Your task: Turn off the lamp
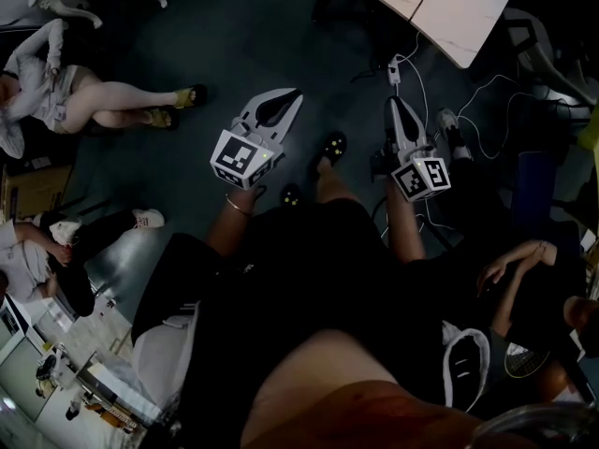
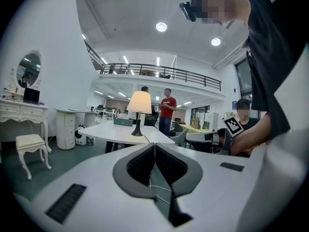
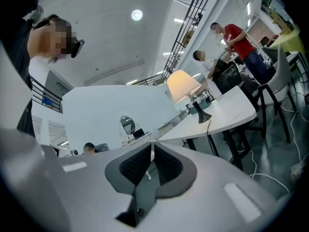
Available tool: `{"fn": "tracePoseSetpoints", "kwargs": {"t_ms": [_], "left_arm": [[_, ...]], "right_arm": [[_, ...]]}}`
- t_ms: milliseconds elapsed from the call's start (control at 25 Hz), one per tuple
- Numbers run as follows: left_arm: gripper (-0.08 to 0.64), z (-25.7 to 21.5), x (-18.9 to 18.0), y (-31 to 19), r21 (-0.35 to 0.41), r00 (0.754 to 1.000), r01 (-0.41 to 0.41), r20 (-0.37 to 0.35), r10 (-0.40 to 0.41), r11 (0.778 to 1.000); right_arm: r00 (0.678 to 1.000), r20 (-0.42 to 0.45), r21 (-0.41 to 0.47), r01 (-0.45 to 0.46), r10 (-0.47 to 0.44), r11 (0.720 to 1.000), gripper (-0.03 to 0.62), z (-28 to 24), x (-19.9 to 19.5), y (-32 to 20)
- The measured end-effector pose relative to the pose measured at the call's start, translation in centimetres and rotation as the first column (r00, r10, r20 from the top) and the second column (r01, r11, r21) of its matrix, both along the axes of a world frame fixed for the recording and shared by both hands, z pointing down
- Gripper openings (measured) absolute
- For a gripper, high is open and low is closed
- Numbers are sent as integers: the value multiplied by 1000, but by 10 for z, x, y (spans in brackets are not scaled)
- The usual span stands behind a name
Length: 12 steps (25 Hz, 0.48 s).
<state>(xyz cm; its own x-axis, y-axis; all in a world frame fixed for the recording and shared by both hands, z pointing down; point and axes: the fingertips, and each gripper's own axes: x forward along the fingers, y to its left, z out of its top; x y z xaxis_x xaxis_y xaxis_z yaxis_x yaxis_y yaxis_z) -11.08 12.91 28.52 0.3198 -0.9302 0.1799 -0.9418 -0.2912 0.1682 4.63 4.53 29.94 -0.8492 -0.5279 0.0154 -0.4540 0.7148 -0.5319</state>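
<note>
Cream-shaded lamp (image 2: 139, 103), lit, stands well beyond left gripper (image 2: 154, 145), right gripper (image 3: 152, 144); jaws of both closed, empty.

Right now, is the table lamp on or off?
On: the table lamp has a shade that glows warm yellow in both gripper views.

The head view comes to me dim and murky, its floor (image 1: 234, 45) nearly black. Both gripper views are bright, lit by round ceiling lights (image 2: 161, 27) and the glowing lamp (image 2: 139, 102). Edges bend fisheye-fashion into dark corners; the near foreground is soft.
</note>
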Motion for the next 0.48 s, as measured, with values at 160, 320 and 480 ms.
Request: {"fn": "tracePoseSetpoints", "kwargs": {"t_ms": [160,320,480], "left_arm": [[8,-9,-3,-31,16,1000,-2,14,1,1000],[8,-2,-2,-60,0,1000,26,9,-26,1000],[8,5,-5,-82,-5,1000,27,15,-27,1000]], "right_arm": [[1000,0,11,8,-8,1000,2,-3,-6,-32],[1000,-8,0,20,-20,1000,2,6,-4,-65],[999,-21,-7,30,-30,1000,2,13,-6,-86]]}}
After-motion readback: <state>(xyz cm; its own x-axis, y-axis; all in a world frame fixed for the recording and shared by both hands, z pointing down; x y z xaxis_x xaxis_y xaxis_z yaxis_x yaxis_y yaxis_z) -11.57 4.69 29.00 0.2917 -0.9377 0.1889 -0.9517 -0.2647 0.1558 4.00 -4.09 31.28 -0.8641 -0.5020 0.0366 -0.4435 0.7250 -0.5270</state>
